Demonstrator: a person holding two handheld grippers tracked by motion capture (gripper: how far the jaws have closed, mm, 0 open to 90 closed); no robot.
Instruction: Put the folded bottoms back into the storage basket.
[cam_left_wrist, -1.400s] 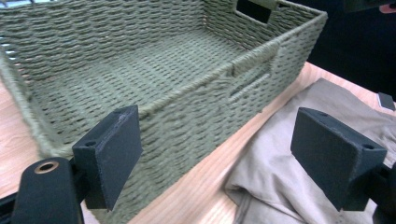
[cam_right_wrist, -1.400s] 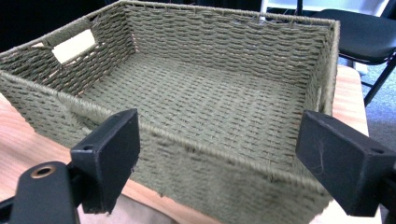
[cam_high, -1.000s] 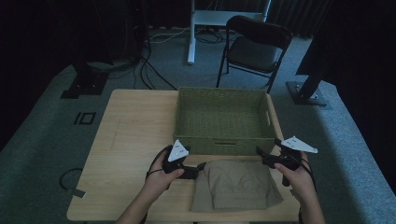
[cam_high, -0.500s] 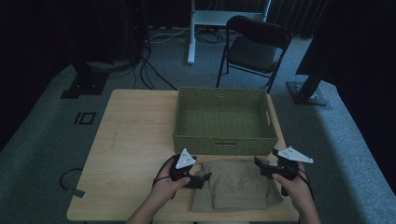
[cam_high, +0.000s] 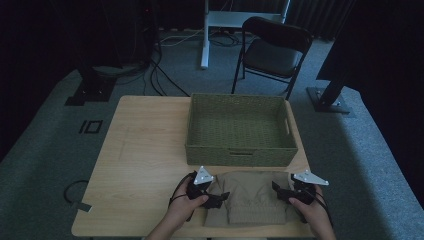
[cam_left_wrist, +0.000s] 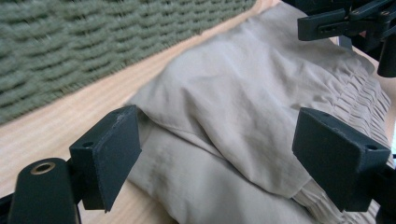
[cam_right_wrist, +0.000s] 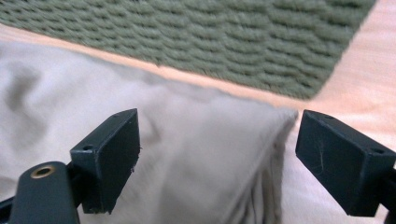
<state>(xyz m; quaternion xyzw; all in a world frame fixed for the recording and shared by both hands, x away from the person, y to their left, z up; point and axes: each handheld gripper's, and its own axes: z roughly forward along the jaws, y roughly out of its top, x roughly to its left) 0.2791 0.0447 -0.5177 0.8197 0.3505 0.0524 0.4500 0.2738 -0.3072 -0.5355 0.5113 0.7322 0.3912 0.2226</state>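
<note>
A folded beige cloth (cam_high: 252, 202) lies on the wooden table (cam_high: 145, 150) near its front edge, just in front of a woven green basket (cam_high: 240, 155) that holds nothing. My left gripper (cam_high: 221, 197) sits low at the cloth's left side, jaws wide apart. In the left gripper view the cloth (cam_left_wrist: 233, 116) fills the gap of that gripper (cam_left_wrist: 219, 154) and neither pad presses on it. My right gripper (cam_high: 276, 190) is at the cloth's right side, also open. In the right gripper view the cloth's corner (cam_right_wrist: 210, 140) lies between the jaws (cam_right_wrist: 217, 154), with the basket wall (cam_right_wrist: 210, 32) behind.
Bare tabletop stretches left of the basket. Behind the table stand a black folding chair (cam_high: 272, 45) and a white desk leg (cam_high: 205, 35) on grey carpet, with cables and dark stands around. The other gripper (cam_left_wrist: 345, 23) shows at the top right of the left gripper view.
Both hands have come down and back toward the table's near edge, from beside the basket's front to the two sides of the cloth. Jaws stay open.
</note>
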